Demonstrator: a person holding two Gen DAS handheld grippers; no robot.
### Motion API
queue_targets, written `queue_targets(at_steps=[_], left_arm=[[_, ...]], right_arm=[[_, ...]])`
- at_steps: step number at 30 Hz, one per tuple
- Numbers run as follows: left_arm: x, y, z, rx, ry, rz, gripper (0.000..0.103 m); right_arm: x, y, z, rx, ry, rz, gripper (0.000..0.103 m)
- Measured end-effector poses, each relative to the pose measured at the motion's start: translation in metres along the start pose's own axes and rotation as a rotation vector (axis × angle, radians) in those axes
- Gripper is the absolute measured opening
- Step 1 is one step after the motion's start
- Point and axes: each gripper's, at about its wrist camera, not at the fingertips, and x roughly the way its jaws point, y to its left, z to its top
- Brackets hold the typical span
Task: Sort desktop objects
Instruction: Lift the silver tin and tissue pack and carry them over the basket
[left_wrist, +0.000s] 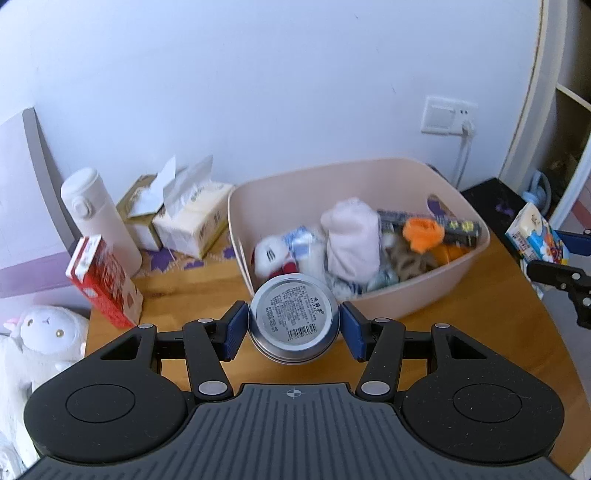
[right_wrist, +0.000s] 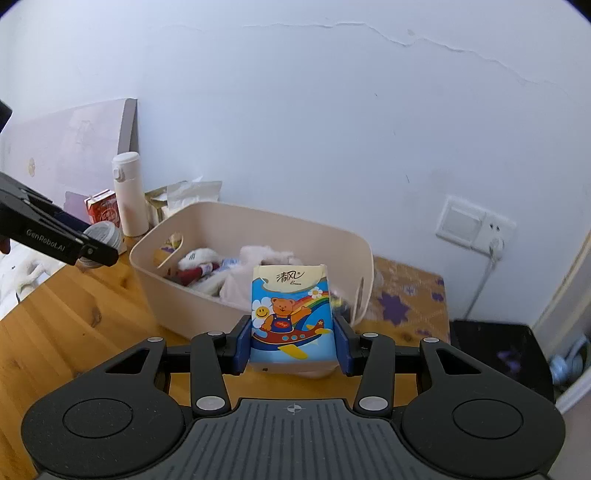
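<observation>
Bin was already half full at 12 o'clock; your left gripper jaws held the tin, right gripper jaws the tissue pack, 2 more to drop.

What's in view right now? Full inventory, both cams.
tin: 1, silver, in left claw
tissue pack: 1, blue cartoon print, in right claw
bin: 1, beige, mid table, full of soft toys and packets
flask: 1, white, back left by wall
red carton: 1, red, in front of flask
tissue box: 1, cream, left of bin
table: 1, wood
left claw: shut on tin
right claw: shut on tissue pack
</observation>
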Motion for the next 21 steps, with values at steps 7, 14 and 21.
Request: queue_targets(at_steps=[7,14,21], left_arm=[[0.019,-0.011,0.025,0.026,-0.019,0.056,0.055],[0.053,-0.020,0.044,0.015,0.023,0.066,0.055],[0.092,-0.026,0.052,0.000,0.090,0.083,0.055]], right_arm=[[0.023,-0.009,0.028,-0.052,-0.029,0.023,0.043],[0.058,-0.009,0.054,-0.142,-0.026,0.058,0.043],[0.098,-0.004,0.070,-0.188,0.016,0.100,0.043]])
